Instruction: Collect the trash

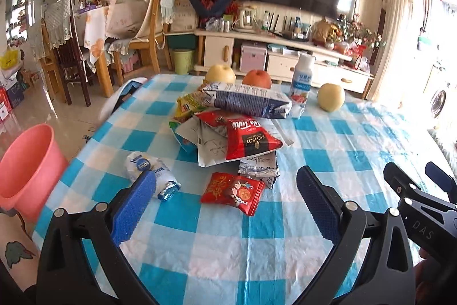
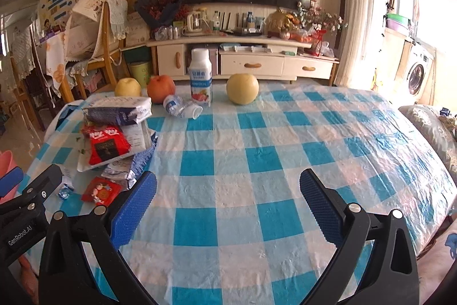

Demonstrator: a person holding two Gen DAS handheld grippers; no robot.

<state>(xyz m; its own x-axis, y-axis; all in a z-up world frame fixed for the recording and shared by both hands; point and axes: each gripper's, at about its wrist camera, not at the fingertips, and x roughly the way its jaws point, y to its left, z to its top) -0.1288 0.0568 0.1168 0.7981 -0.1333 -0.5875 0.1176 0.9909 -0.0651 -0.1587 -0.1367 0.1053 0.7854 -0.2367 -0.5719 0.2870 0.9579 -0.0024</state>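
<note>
A heap of empty wrappers [image 1: 228, 122] lies mid-table: a dark blue bag, a yellow-green packet and a red Richeese bag [image 1: 248, 137] over flattened cartons. A small red snack packet [image 1: 232, 192] and a crumpled white wrapper [image 1: 150, 170] lie nearer, just ahead of my open left gripper [image 1: 225, 205]. The pink bin [image 1: 27, 167] stands left of the table. My right gripper [image 2: 228, 205] hangs open over bare cloth, with the heap [image 2: 114, 139] to its left and a crushed water bottle [image 2: 182, 106] farther back. Nothing is between either pair of fingers.
Two yellow pears [image 2: 242, 89], an orange-red fruit [image 2: 160, 89] and an upright yogurt bottle [image 2: 200, 80] stand along the far edge of the checked tablecloth [image 2: 257, 162]. Chairs [image 1: 137, 27] and a TV cabinet [image 1: 280, 53] lie beyond. The right gripper's body [image 1: 420, 193] shows in the left wrist view.
</note>
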